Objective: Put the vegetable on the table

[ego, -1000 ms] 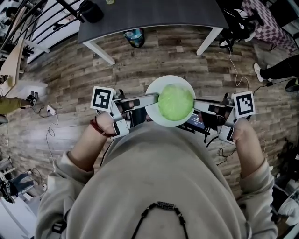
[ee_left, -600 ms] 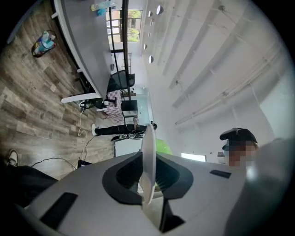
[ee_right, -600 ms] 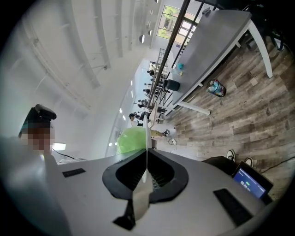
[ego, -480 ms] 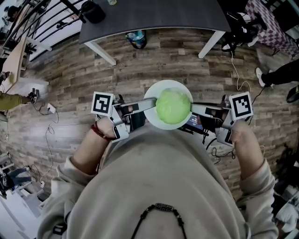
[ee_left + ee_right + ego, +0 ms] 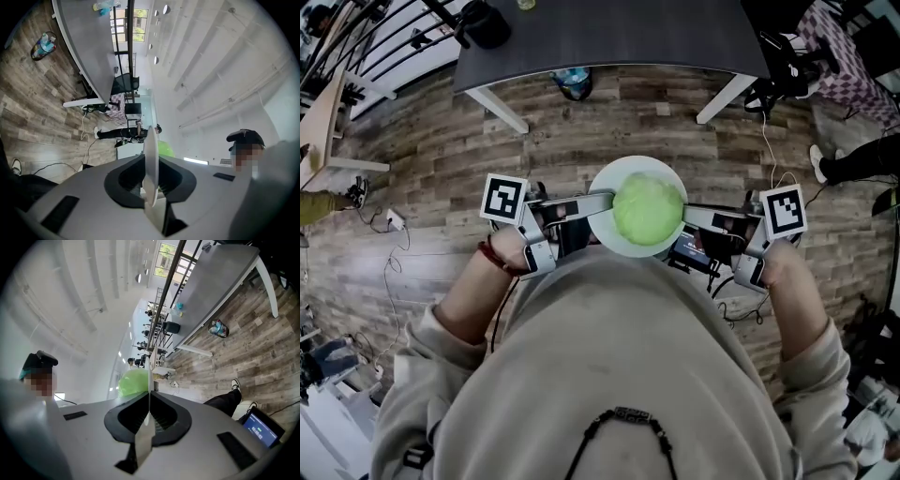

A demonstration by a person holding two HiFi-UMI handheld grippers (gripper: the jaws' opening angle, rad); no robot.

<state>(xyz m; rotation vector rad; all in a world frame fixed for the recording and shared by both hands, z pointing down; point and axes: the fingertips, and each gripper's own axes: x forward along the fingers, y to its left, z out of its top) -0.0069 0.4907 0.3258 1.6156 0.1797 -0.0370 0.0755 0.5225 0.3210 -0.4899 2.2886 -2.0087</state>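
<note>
A round green vegetable (image 5: 647, 208) lies on a white plate (image 5: 617, 176), held level in front of the person's chest above the wooden floor. My left gripper (image 5: 602, 202) is shut on the plate's left rim. My right gripper (image 5: 689, 217) is shut on the right rim. The left gripper view shows the plate (image 5: 151, 161) edge-on, pinched between the jaws of the left gripper (image 5: 151, 187), with the vegetable (image 5: 165, 149) behind it. From the right gripper (image 5: 148, 413) the plate (image 5: 149, 376) also appears edge-on, beside the vegetable (image 5: 132, 383). The dark grey table (image 5: 609, 33) stands ahead.
The table has white legs (image 5: 502, 108). A black object (image 5: 483, 21) sits on its left end and a blue bag (image 5: 572, 80) lies on the floor under it. Cables run over the floor at both sides. Someone's leg and shoe (image 5: 853, 155) are at the right.
Both grippers keep their hold on the plate. The table has drifted slightly nearer in the head view.
</note>
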